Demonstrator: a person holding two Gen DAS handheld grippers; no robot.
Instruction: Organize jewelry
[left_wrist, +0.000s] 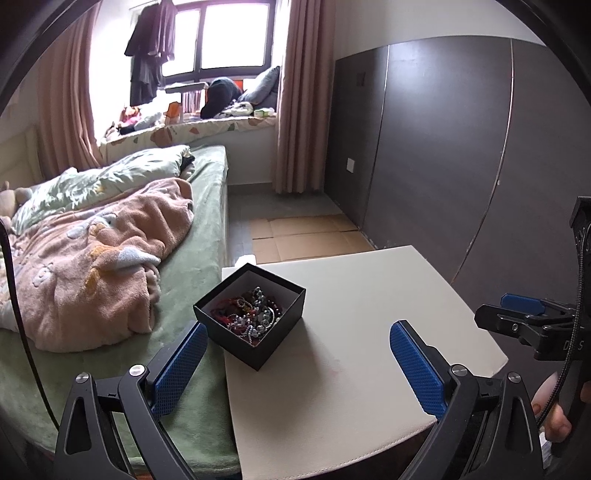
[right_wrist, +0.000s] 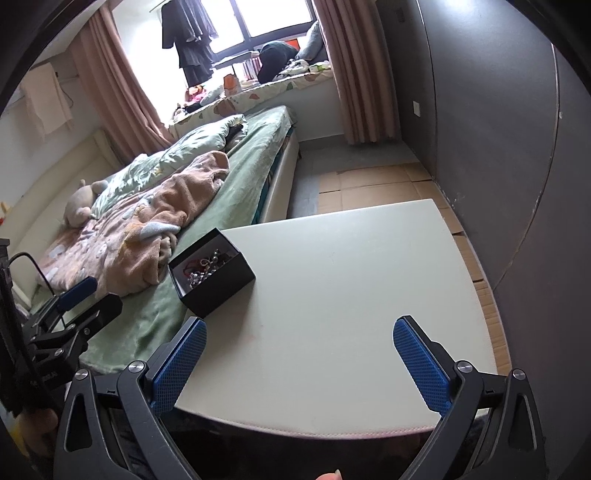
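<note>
A black open box (left_wrist: 236, 334) stands at the left edge of a white table (left_wrist: 362, 369), filled with a tangle of bead jewelry (left_wrist: 249, 310). My left gripper (left_wrist: 297, 363) is open and empty, just short of the box. The box also shows in the right wrist view (right_wrist: 218, 286), with the jewelry (right_wrist: 203, 267) inside and the table (right_wrist: 351, 295) under it. My right gripper (right_wrist: 299, 363) is open and empty over the table's near edge, to the right of the box. Each gripper shows at the side of the other's view: the right one (left_wrist: 517, 314), the left one (right_wrist: 79, 299).
A bed with a green sheet (left_wrist: 199, 266) and a pink blanket (left_wrist: 92, 266) lies left of the table. A dark wardrobe wall (left_wrist: 461, 147) runs along the right. Cardboard sheets (left_wrist: 306, 236) cover the floor beyond the table.
</note>
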